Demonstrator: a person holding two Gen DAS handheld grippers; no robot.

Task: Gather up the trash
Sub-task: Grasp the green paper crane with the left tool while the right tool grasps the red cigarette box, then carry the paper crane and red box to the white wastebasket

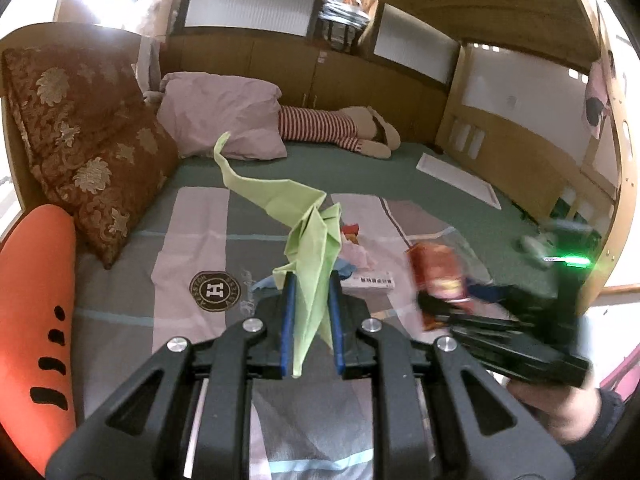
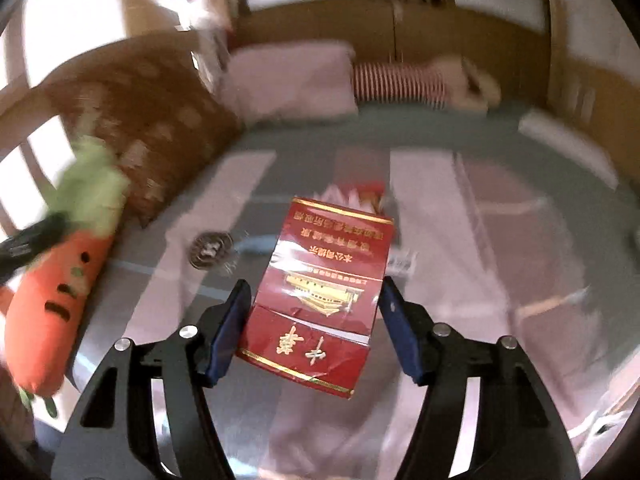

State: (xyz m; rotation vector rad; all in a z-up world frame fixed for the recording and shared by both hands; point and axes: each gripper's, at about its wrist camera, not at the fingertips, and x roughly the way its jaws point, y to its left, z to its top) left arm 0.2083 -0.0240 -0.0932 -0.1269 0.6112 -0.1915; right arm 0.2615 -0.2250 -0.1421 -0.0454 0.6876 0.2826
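My left gripper (image 1: 312, 286) is shut on a crumpled light green paper (image 1: 298, 216), which sticks up above the bed. My right gripper (image 2: 314, 300) is shut on a flattened red cigarette pack with gold print (image 2: 320, 292); it shows blurred in the left wrist view (image 1: 438, 276), at the right. More trash lies on the bedspread beyond the green paper: a red and pink wrapper (image 1: 354, 242), a white box with a barcode (image 1: 372, 282) and a blue scrap (image 1: 264, 282).
The bed has a striped grey and pink spread (image 1: 192, 240). A brown floral cushion (image 1: 84, 148), a carrot plush (image 1: 32, 312), a pink pillow (image 1: 224, 116), a striped plush (image 1: 320, 126) and a white flat box (image 1: 458, 180) lie around. Wooden walls enclose it.
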